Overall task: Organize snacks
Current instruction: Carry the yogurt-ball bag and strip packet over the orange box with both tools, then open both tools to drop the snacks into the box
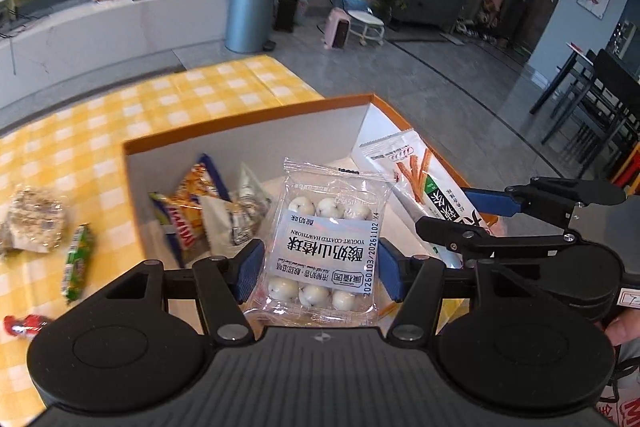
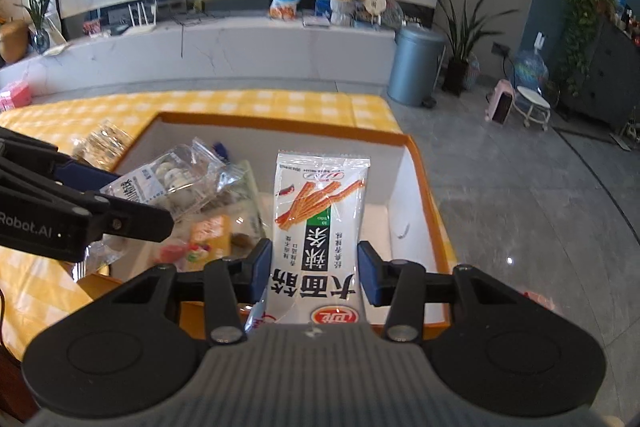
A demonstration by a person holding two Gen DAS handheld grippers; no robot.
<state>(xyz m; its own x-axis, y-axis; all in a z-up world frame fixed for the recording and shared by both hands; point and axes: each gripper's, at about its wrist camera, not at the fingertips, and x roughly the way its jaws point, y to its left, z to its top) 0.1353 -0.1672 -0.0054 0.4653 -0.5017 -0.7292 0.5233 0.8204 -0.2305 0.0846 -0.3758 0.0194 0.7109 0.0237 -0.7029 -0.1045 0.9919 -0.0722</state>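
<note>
My left gripper (image 1: 320,267) is shut on a clear pack of yogurt-coated hawthorn balls (image 1: 328,227), its blue pads pressing both sides. The pack hangs over a white box with an orange rim (image 1: 248,119) that holds several snack packets (image 1: 196,203). Beside it, my right gripper (image 2: 316,267) is shut on a white packet of stick snacks (image 2: 320,195), held upright over the box's right half (image 2: 400,187). Each wrist view shows the other hand: the right gripper (image 1: 460,215) with the stick packet (image 1: 404,167), and the left gripper (image 2: 128,195) with the hawthorn pack (image 2: 168,175).
The box stands on a yellow checked tablecloth (image 1: 120,115) near the table's right edge, with grey floor beyond. Left of the box lie a wrapped rice cake (image 1: 36,223), a green bar (image 1: 78,263) and a red candy (image 1: 24,325). A blue bin (image 1: 250,13) stands on the floor.
</note>
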